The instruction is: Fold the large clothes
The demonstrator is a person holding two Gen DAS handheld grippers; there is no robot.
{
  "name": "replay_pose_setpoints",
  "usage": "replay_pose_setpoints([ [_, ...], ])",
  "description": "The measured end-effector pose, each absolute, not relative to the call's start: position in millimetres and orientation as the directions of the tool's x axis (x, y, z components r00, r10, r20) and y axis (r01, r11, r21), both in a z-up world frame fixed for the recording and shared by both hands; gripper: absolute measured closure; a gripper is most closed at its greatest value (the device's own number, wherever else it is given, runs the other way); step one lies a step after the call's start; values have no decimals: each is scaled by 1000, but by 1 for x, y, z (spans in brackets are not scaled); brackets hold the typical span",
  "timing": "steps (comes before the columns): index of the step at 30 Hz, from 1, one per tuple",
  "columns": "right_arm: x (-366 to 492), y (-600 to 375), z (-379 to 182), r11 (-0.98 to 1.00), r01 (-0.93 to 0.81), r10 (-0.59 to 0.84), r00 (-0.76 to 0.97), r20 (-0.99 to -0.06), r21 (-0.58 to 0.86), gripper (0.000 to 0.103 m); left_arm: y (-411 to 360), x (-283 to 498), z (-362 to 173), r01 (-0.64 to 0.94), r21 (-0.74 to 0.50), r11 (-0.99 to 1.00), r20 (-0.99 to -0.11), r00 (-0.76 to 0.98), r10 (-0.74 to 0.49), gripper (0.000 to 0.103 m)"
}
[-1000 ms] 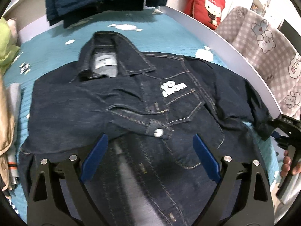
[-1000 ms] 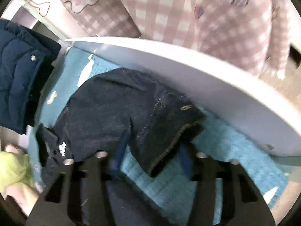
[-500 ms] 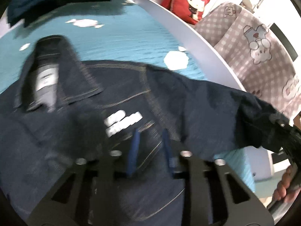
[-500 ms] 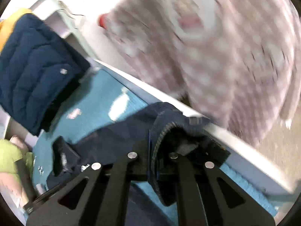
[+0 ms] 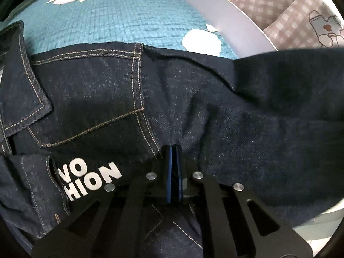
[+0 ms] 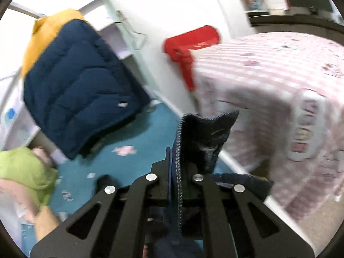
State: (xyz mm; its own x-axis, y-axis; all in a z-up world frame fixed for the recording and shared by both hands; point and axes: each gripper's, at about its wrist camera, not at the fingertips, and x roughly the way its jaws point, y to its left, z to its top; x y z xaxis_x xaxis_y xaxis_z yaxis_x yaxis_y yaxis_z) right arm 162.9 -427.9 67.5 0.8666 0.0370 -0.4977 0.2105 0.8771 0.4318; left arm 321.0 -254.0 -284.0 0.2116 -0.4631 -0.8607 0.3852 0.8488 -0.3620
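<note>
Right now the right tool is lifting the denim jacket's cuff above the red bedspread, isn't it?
Not quite: the bedspread is teal, as the right wrist view shows. The right tool does grip the denim jacket's cuff above it.

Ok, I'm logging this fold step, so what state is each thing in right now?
left gripper: jaws shut, tips pressed into the denim by the shoulder seam; no cloth visibly between them.
right gripper: jaws shut on the sleeve cuff, held in the air.
denim jacket: spread front-up on the teal blanket, collar open, one sleeve raised.
navy puffer jacket: hanging at the bed's far end.
</note>
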Motion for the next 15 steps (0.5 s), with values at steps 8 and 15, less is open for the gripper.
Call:
replay_pose_setpoints([
  [8, 195, -335, 80, 869, 33, 251, 830, -498, 494, 99, -246, 328, -284, 386, -391, 836, -852, 193, -487, 100],
  [15, 208, -250, 77, 896, -64, 333, 751, -570, 440, 99, -223, 319, -280, 315, -462, 829, -823, 197, -533, 100],
])
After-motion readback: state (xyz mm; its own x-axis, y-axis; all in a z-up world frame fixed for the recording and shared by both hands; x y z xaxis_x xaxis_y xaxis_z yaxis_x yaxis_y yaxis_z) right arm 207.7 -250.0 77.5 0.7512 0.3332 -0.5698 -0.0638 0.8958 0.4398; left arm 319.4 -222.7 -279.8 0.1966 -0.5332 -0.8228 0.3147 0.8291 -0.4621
